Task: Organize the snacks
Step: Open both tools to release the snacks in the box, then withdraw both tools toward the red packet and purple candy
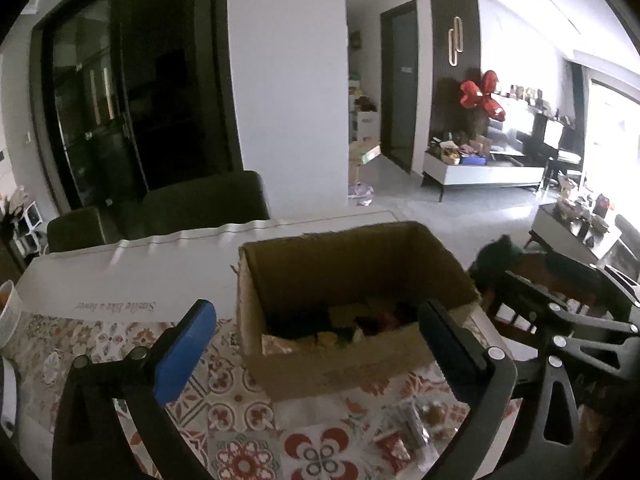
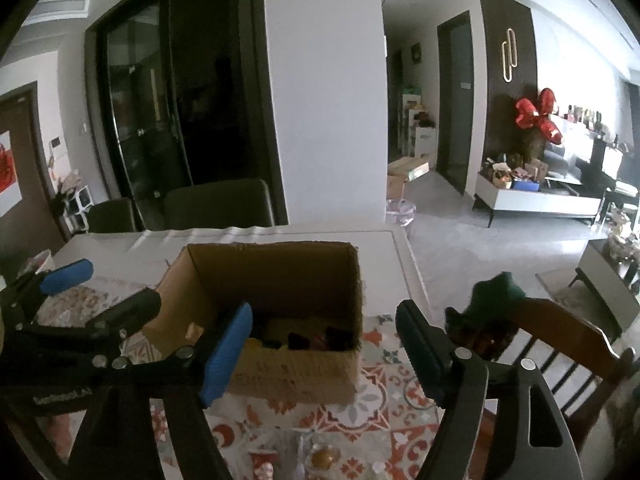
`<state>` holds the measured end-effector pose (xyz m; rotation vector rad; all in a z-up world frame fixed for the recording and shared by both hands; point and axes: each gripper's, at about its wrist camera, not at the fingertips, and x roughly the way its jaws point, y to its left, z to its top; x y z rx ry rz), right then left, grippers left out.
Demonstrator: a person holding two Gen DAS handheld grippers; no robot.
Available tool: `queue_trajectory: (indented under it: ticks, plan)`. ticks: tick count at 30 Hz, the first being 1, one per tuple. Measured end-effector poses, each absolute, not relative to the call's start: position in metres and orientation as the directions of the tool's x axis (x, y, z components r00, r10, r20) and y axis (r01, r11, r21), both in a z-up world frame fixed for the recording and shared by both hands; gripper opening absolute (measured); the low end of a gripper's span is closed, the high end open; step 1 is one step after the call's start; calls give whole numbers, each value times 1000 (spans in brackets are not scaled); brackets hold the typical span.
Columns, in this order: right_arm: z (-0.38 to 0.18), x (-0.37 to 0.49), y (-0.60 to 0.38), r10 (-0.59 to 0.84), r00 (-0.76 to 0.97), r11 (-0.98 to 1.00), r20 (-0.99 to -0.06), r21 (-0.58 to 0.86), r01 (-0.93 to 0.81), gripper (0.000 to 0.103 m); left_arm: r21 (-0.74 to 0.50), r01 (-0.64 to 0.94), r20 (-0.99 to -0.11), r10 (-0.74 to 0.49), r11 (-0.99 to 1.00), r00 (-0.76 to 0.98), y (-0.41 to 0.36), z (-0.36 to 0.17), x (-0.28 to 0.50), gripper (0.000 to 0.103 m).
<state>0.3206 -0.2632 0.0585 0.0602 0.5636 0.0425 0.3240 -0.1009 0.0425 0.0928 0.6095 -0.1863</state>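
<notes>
An open cardboard box [image 1: 344, 364] stands on the patterned tablecloth and holds several snack packets [image 1: 340, 322]; it also shows in the right wrist view [image 2: 296, 372]. My left gripper [image 1: 316, 356] is open and empty, its fingers straddling the box's near wall. My right gripper [image 2: 324, 356] is open and empty, just in front of the box's near right corner. Loose clear-wrapped snacks [image 1: 416, 428] lie on the cloth in front of the box, also low in the right wrist view [image 2: 324, 458]. The left gripper shows at the left of the right wrist view [image 2: 104, 292].
The table [image 1: 132, 272] carries a white runner behind the box. A wooden chair [image 2: 560, 344] with a dark green item on its back stands at the table's right. Dark chairs [image 1: 200, 208] stand at the far side. A white basket [image 1: 8, 312] sits at the left edge.
</notes>
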Motion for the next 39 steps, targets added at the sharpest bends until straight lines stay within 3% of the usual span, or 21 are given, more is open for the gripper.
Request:
queue_trajectory:
  ticks: [8,16,32,39]
  plan:
    - [50,278,-275,-5,875,995,-484,82,51,79,42,216,-537,-160,976,828,-105,43,282,103]
    - [29,250,-287,10,848,993,-529,105,55,79,25,261,-561,-203,965,802,-116,28,252,96]
    - [-13,217,-283,18,810,1000,-587,18,-9,78,-13,297,-713,-217,955,667,-125,-39,235,80]
    - [-46,223,-281,88,741,996,-666,48,-75,65,-32,323,-772,-229,946,593,-128,-71,244,75]
